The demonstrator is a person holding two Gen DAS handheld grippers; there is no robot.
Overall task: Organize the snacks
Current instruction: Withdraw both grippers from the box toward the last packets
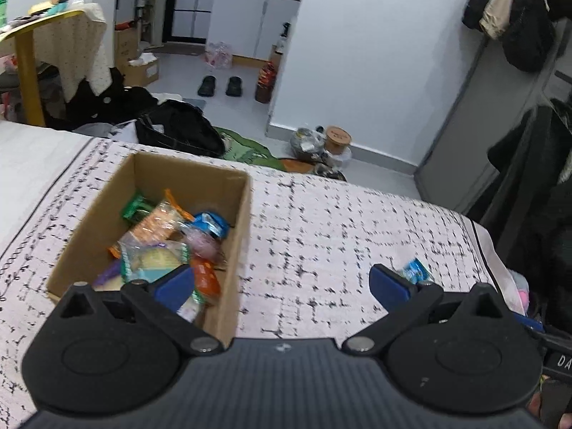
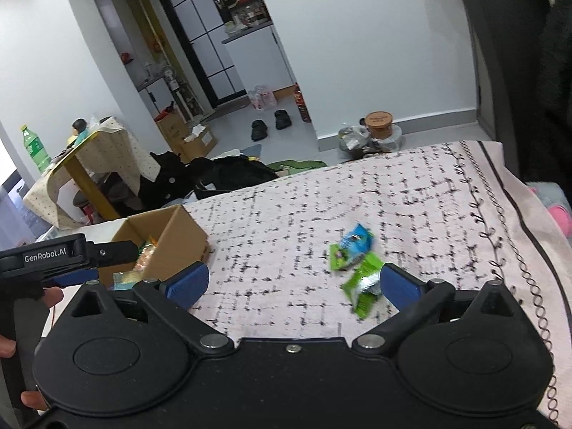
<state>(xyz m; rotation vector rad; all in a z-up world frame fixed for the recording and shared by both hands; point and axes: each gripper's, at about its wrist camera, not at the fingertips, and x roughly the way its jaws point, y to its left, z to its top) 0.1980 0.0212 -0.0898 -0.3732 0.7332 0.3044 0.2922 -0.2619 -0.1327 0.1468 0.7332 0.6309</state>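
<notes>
box: cardboard box (image 1: 150, 221) sitting left of centre in the left wrist view, on the patterned bedspread (image 1: 339, 236); already holding a heap of snack packets (image 1: 168, 246)
progress: looking mostly done, judging by the full box; few packets remaining outside
left over: blue packet (image 2: 355, 241) and green packets (image 2: 361, 286) lying loose on the bedspread, right of centre in the right wrist view, well apart from the box; blue one also peeking out at lower right of the left wrist view, behind the blue pad
left gripper (image 1: 280, 284): jaws standing wide, gripping nothing; hovering tilted down over the box's near right corner, one pad over the box contents
right gripper (image 2: 295, 280): jaws spread fully wide, nothing between the pads; pointing down at the bedspread, right pad just beside the nearest green packet, not touching as far as showing
hand (image 2: 21, 307): fingers wrapping the left gripper's handle at lower left of the right wrist view
next, guessing: closing on a green packet, carrying it over to the box
</notes>
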